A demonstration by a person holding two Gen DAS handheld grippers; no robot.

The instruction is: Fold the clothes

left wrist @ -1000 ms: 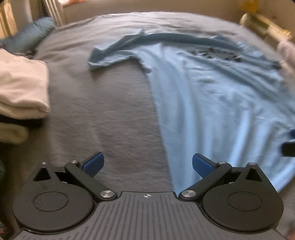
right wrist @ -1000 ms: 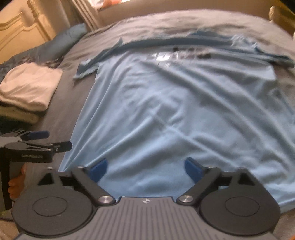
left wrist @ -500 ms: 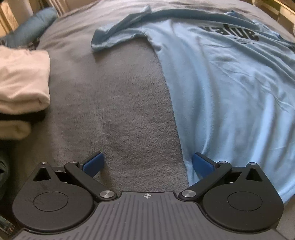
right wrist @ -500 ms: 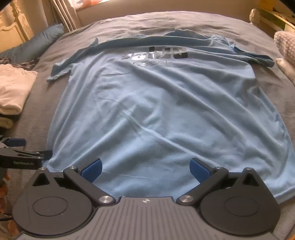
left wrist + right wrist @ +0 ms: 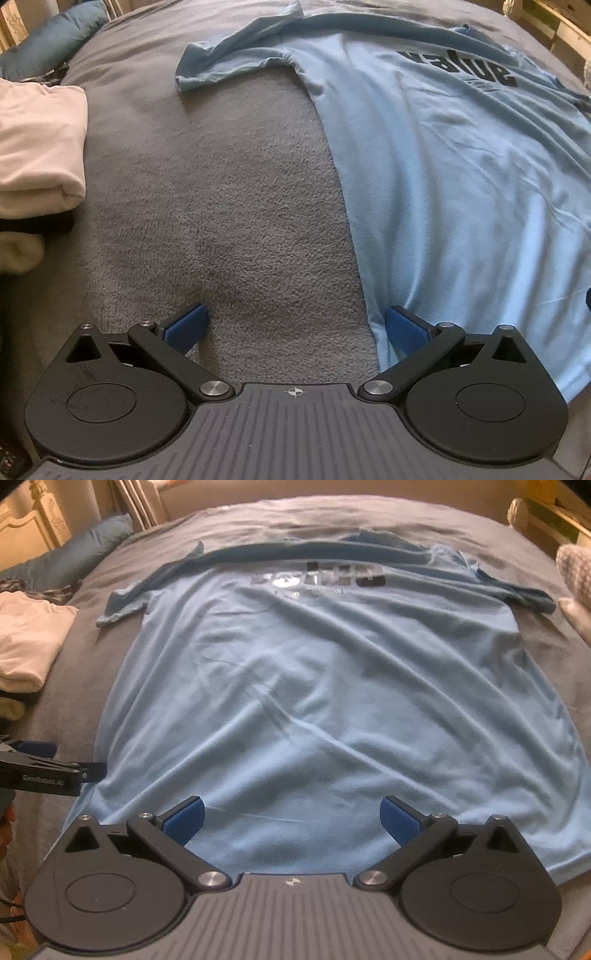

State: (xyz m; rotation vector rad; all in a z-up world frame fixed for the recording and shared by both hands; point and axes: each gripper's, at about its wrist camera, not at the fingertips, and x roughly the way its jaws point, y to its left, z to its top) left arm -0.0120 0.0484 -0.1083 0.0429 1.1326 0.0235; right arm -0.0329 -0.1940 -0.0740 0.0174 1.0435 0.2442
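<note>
A light blue t-shirt [image 5: 332, 686] with dark lettering lies spread flat on a grey blanket [image 5: 221, 177], its hem nearest me and its collar at the far side. My left gripper [image 5: 295, 328] is open at the shirt's [image 5: 461, 166] lower left corner; its right pad touches the shirt's side edge, its left pad rests on bare blanket. My right gripper [image 5: 291, 818] is open just above the middle of the hem, nothing between its pads. The left gripper [image 5: 55, 760] also shows at the left edge of the right wrist view.
A stack of folded pale clothes [image 5: 33, 147] sits on the blanket to the left, also seen as folded clothes [image 5: 26, 646] in the right wrist view. A blue pillow [image 5: 74, 557] lies at the far left. A knitted pale item [image 5: 576, 572] sits at the right edge.
Both grippers have moved lower and closer to the shirt's hem. The left gripper shifted toward the shirt's lower left corner until its right pad met the edge. Both stayed open.
</note>
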